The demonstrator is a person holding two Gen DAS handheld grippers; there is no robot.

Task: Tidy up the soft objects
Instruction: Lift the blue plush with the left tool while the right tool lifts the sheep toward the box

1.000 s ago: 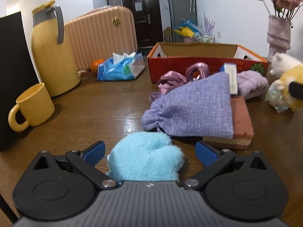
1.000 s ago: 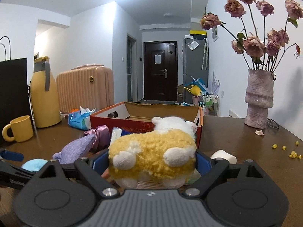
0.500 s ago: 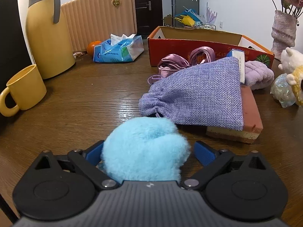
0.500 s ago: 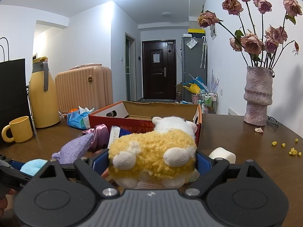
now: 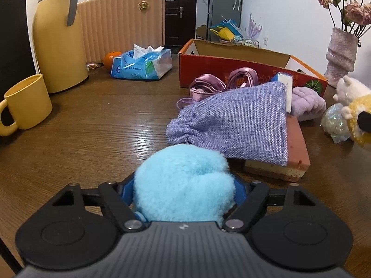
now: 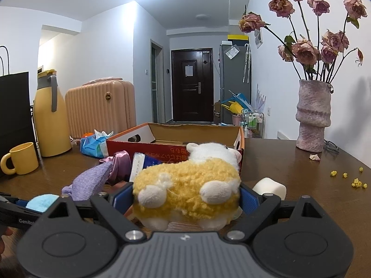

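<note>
A sky-blue fluffy ball [image 5: 183, 180] sits on the wooden table between the fingers of my left gripper [image 5: 184, 186]. Its jaws are closing and the blue pads touch the fluff on both sides. My right gripper [image 6: 186, 194] is shut on a yellow and white plush sheep [image 6: 185, 185], held just above the table. The sheep [image 5: 357, 115] shows at the right edge of the left wrist view. Behind lie a lilac drawstring pouch [image 5: 234, 125], a pink sponge [image 5: 294, 153], a purple fluffy cloth [image 5: 306, 103] and satin ribbons [image 5: 208, 85]. An open red cardboard box [image 5: 231, 64] stands beyond them.
A yellow mug [image 5: 25, 102], a yellow jug [image 5: 58, 37] and a black bag [image 5: 14, 34] stand at the left. A tissue pack [image 5: 141, 66] and an orange [image 5: 111, 58] lie behind. A vase of dried roses [image 6: 313, 115] stands far right, a white soft block [image 6: 270, 186] near the sheep.
The left gripper's jaws have come together onto the blue ball, which now bulges up between the pads. The right gripper and the sheep have not moved.
</note>
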